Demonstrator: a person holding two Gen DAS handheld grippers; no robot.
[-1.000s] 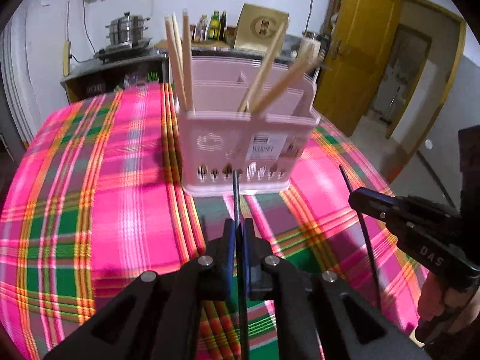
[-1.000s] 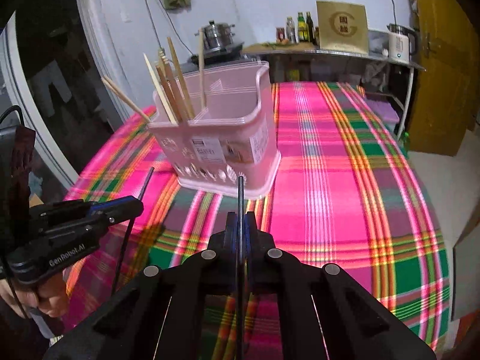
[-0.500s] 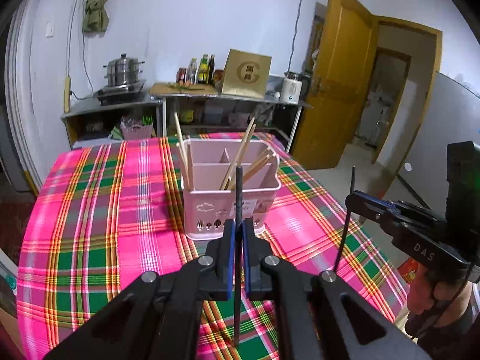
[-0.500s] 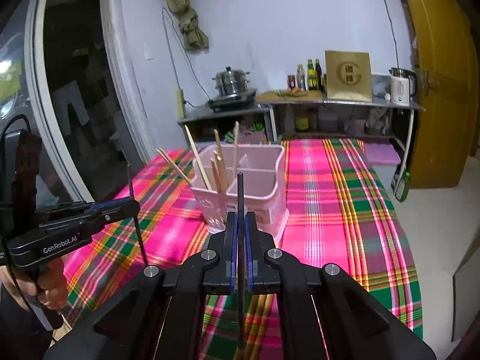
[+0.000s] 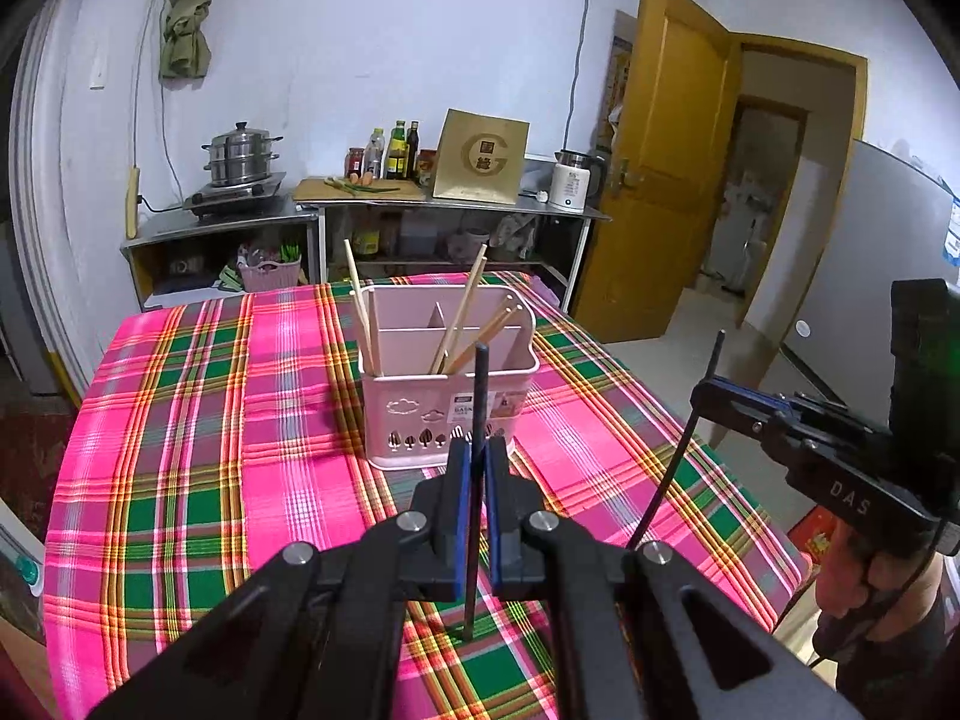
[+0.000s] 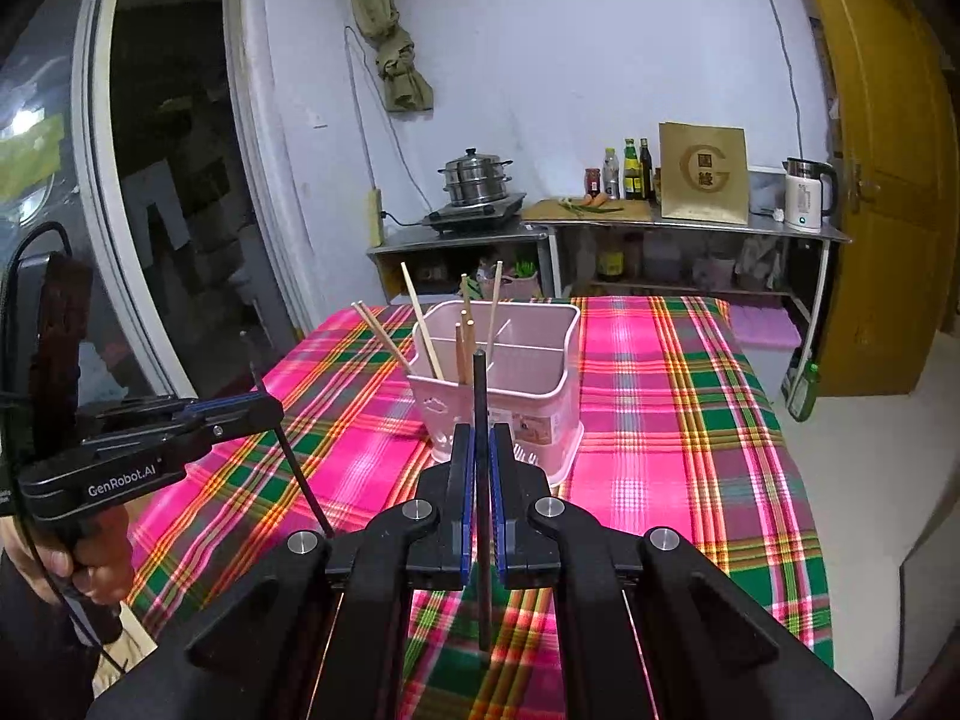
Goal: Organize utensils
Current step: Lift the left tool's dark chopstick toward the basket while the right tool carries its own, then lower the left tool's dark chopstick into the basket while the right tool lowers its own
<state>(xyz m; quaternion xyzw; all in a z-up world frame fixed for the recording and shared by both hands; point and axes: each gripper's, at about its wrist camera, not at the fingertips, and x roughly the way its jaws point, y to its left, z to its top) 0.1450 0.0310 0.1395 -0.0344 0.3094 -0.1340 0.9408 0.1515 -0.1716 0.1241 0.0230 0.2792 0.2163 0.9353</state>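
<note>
The left gripper [image 5: 472, 468] pinches 1 black chopstick [image 5: 477, 420] upright between its blue-padded fingers [image 5: 457, 504]. The right gripper [image 6: 481, 456] clamps a second black chopstick [image 6: 480, 408] the same way. Both are raised above the plaid worktop [image 5: 198, 420], near the pink utensil holder [image 5: 447, 402], which stands mid-worktop holding several wooden chopsticks [image 5: 459, 318].

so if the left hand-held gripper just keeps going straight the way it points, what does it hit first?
Probably the pink utensil caddy: it sits straight ahead of the left hand-held gripper, which is shut on a black chopstick. The gap between them is hard to judge in the fisheye view.
</note>
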